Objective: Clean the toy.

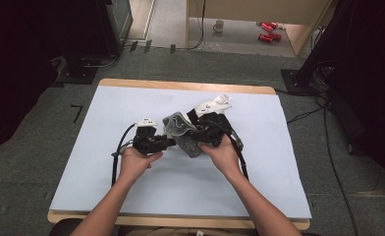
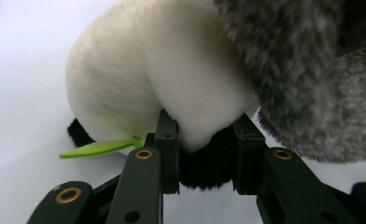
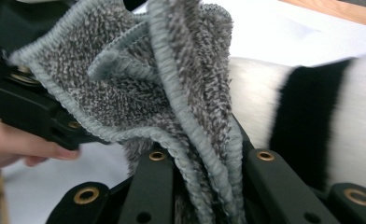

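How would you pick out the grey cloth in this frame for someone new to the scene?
Start at the pale blue table cover and go to its middle, where both hands meet. The grey cloth bunches in the right tongs, beside a plush toy; its looped pile and stitched grey hem set it apart.

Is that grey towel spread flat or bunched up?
Bunched up. The grey towel hangs in folds, its hemmed edges doubled over, pinched in the right gripper beside the plush panda.
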The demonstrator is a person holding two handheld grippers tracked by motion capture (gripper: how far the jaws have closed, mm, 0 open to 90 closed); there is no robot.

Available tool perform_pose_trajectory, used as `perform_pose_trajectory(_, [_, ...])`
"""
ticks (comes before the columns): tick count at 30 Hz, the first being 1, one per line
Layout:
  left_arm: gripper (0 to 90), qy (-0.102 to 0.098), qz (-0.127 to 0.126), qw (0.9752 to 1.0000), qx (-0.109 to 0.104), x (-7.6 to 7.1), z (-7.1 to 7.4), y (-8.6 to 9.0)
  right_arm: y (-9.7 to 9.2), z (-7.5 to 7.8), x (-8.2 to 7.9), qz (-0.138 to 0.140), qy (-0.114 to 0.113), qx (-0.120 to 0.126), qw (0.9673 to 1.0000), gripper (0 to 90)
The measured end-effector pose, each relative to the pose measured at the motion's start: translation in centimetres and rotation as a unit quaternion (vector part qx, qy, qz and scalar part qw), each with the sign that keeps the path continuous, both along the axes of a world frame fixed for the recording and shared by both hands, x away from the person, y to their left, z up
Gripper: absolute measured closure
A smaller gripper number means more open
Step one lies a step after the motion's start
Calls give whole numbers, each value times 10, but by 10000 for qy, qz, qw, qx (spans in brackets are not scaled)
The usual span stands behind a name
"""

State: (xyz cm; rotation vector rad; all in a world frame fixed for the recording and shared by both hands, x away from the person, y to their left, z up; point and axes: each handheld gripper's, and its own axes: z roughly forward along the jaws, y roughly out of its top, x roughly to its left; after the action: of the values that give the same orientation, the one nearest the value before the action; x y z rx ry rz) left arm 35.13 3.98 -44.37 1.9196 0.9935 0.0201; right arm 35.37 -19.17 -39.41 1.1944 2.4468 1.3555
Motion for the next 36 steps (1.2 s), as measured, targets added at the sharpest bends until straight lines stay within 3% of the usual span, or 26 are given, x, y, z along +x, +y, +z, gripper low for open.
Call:
perform_pose_trajectory(3, [696,5,44,10000,-8,2,0,2,-10,-2,4,-115,23,35,9999,786])
perform_pose_trajectory(6, [694,46,62,9999,-83,4,0,4,-23,-2,8,-355,-51,-175,9992,793])
perform_pose_trajectory(9, [694,15,26,10000,-48,5,1,2,-36,-2,11,-424,16,-73,9991,796])
perform_pose_trajectory(16, [694,176,79,9997,-127,14,2,11,-57,7,11,-619,-59,4,9981,797])
perform_pose_trajectory(22, [693,203,89,9996,-147,18,3,12,-83,9,13,-989,-53,109,9950,795])
perform_pose_trajectory(28, [689,134,36,9999,-35,20,3,8,-107,-6,17,-1330,37,146,9910,795])
perform_pose_trajectory(36, [686,166,15,9998,-71,24,4,8,-131,-26,20,-1694,272,134,9851,795])
